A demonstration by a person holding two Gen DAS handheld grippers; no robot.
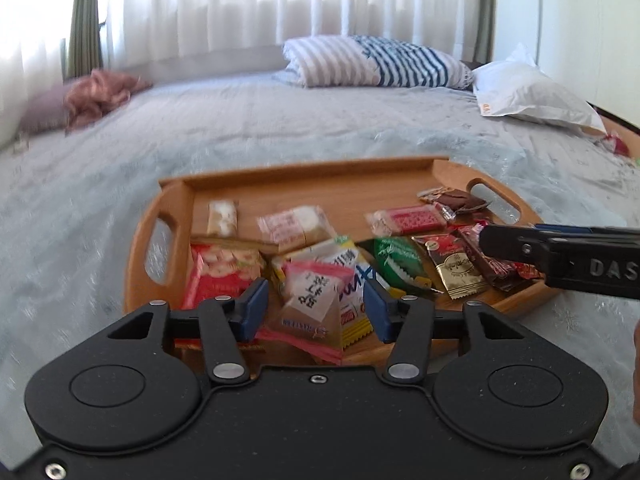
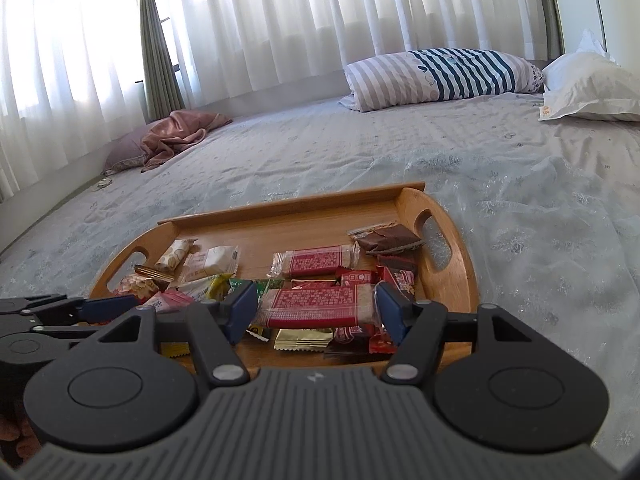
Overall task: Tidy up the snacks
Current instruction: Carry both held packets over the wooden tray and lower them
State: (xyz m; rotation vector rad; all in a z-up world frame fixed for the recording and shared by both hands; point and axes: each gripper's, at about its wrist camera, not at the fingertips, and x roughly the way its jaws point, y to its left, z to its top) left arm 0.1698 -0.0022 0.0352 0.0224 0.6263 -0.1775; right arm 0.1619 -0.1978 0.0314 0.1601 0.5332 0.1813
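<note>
A wooden tray (image 1: pixel 328 176) with handle slots lies on the bed and holds several wrapped snacks. My left gripper (image 1: pixel 314 308) is shut on a pink-edged packet (image 1: pixel 310 308) with a white label, held above the tray's near left part. My right gripper (image 2: pixel 316 308) is shut on a red bar in clear wrap (image 2: pixel 316 306), held over the tray's near right part. The right gripper also shows in the left wrist view (image 1: pixel 560 256) at the right edge. A second red bar (image 2: pixel 316 261), a brown packet (image 2: pixel 386 239), a gold packet (image 1: pixel 456 272) and a green packet (image 1: pixel 394 258) lie in the tray.
The tray (image 2: pixel 460 276) sits on a pale blue bedspread (image 2: pixel 520 184). A striped pillow (image 2: pixel 440 74) and a white pillow (image 2: pixel 592 88) lie at the far right. A pink cloth (image 2: pixel 176 140) lies far left. Curtains (image 2: pixel 280 20) hang behind.
</note>
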